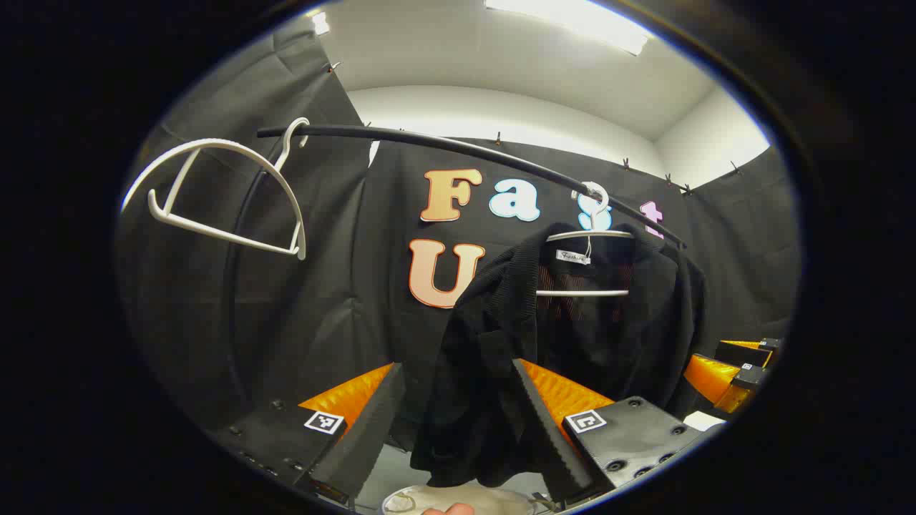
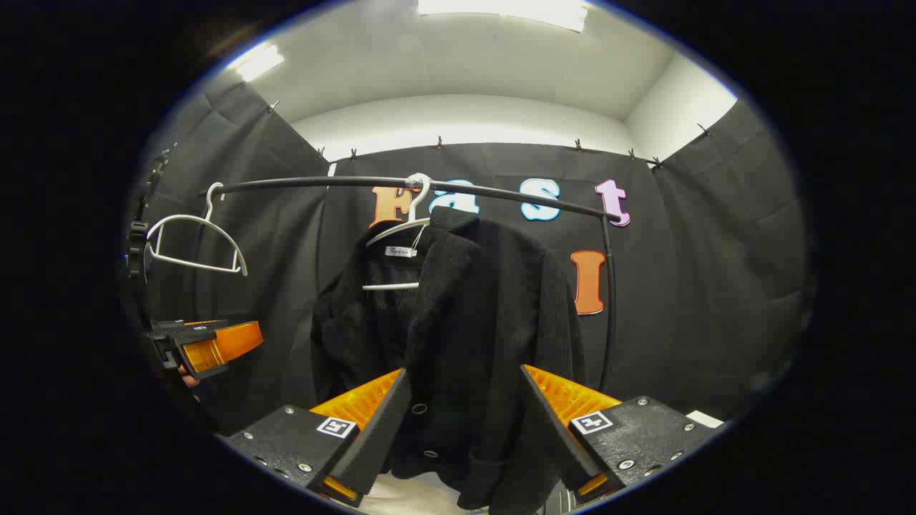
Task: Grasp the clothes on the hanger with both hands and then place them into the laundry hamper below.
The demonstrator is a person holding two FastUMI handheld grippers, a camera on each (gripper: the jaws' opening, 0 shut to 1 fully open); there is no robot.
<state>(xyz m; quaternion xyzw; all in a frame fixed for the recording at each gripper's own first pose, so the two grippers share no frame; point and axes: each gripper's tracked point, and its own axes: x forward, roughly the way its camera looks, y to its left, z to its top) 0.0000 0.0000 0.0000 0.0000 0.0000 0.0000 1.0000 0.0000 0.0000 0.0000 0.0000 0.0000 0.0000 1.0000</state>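
Room: black cloth booth wall, white ceiling with strip lights.
Rail: a black clothes rail curves across the booth; everything below is placed against it.
Spare hanger: an empty white hanger hooks on the rail's far left end.
Jacket: a black jacket hangs on a white hanger from the rail's middle, its front open.
Hamper: a pale rim shows under the jacket's hem, well below the rail.
Left gripper: jaws wide, the jacket's lower left panel hanging between them, not pinched.
Right gripper: jaws wide, the jacket's buttoned hem between them, not gripped.
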